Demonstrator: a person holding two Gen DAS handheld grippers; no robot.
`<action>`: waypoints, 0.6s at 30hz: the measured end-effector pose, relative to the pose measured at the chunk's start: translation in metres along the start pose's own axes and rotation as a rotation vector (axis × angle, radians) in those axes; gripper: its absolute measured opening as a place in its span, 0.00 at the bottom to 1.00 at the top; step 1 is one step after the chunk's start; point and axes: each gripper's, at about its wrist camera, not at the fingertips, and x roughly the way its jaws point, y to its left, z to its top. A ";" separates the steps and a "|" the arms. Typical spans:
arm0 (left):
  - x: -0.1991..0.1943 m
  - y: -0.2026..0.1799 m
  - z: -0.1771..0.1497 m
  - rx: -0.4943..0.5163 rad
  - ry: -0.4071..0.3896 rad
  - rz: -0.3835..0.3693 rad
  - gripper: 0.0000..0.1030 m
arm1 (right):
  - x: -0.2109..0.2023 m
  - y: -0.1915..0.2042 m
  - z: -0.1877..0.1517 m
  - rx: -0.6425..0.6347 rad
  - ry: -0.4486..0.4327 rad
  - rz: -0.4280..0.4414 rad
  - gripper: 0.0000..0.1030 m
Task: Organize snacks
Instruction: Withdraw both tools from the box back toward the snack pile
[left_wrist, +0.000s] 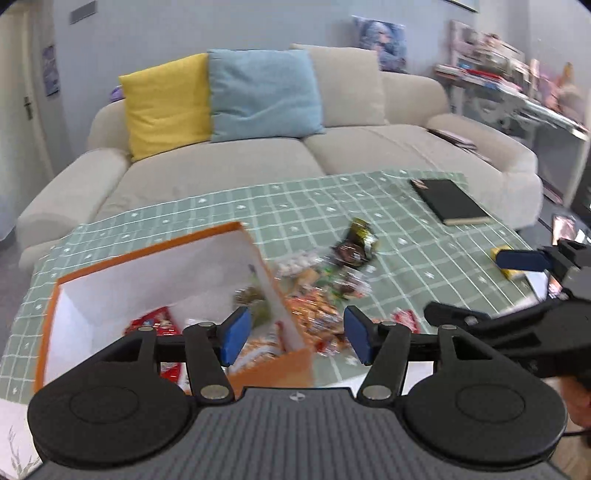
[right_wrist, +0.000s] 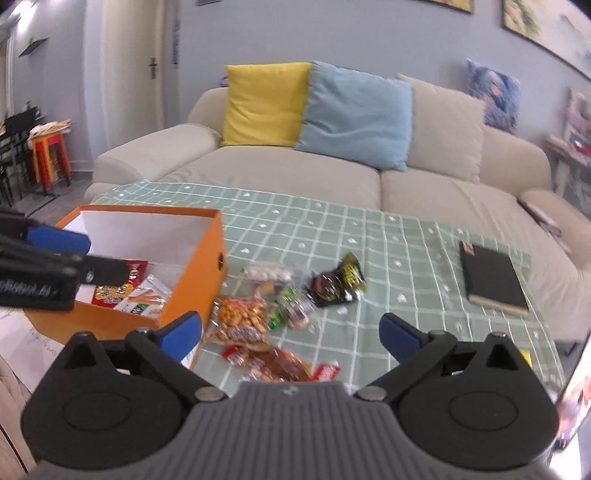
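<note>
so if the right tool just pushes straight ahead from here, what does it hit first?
Likely the loose snack pile on the checked tablecloth. The right tool is open, and the packets lie directly between and ahead of its fingers. The orange box sits off to its left. Depth is uncertain.

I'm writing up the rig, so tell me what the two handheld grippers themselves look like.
Both match: the left gripper and right gripper have blue rectangular pads on black linkage arms with silver pivot pins, two round black discs, and a ribbed grey body bearing a small round logo. Seen from the right wrist view, the left gripper's side carries white lettering, too blurred to read.
</note>
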 end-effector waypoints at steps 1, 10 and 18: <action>0.001 -0.005 -0.001 0.018 0.003 -0.013 0.67 | -0.001 -0.004 -0.005 0.016 0.000 -0.019 0.96; 0.024 -0.036 -0.010 0.175 0.071 -0.066 0.71 | 0.012 -0.032 -0.035 0.087 0.075 -0.038 0.96; 0.051 -0.051 0.003 0.333 0.129 -0.102 0.70 | 0.034 -0.046 -0.045 0.159 0.137 0.016 0.96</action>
